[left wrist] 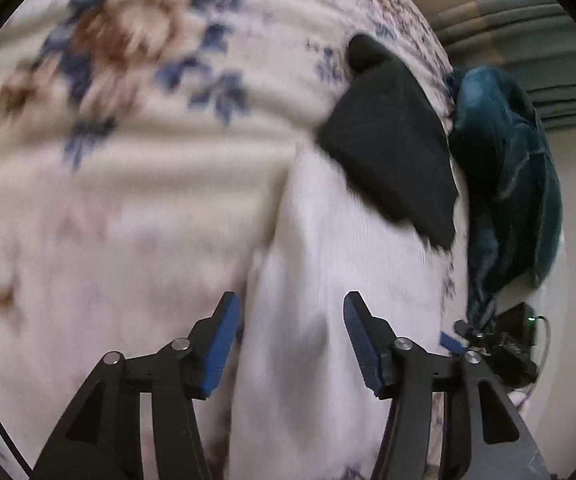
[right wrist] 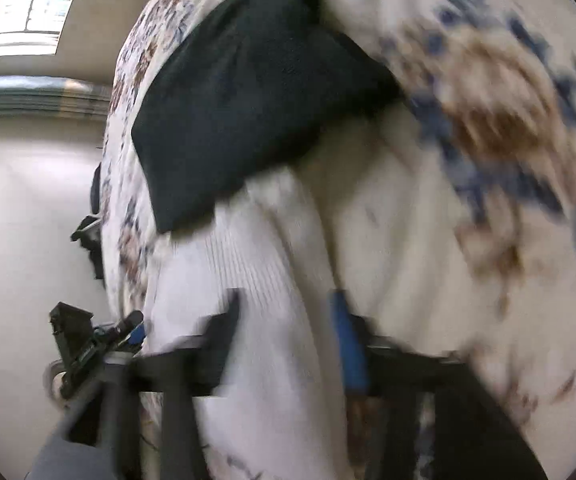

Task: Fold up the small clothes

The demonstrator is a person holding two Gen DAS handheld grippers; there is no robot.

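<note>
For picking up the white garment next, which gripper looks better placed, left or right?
Probably the left. The left gripper is open and sharply seen, its blue pads straddling the white garment below the black folded piece. The right gripper also straddles the cloth but is motion-blurred, so less settled.

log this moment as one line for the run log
left gripper open over white garment | right gripper open over it | black folded cloth on floral bedspread | teal garment beside | views blurred
</note>
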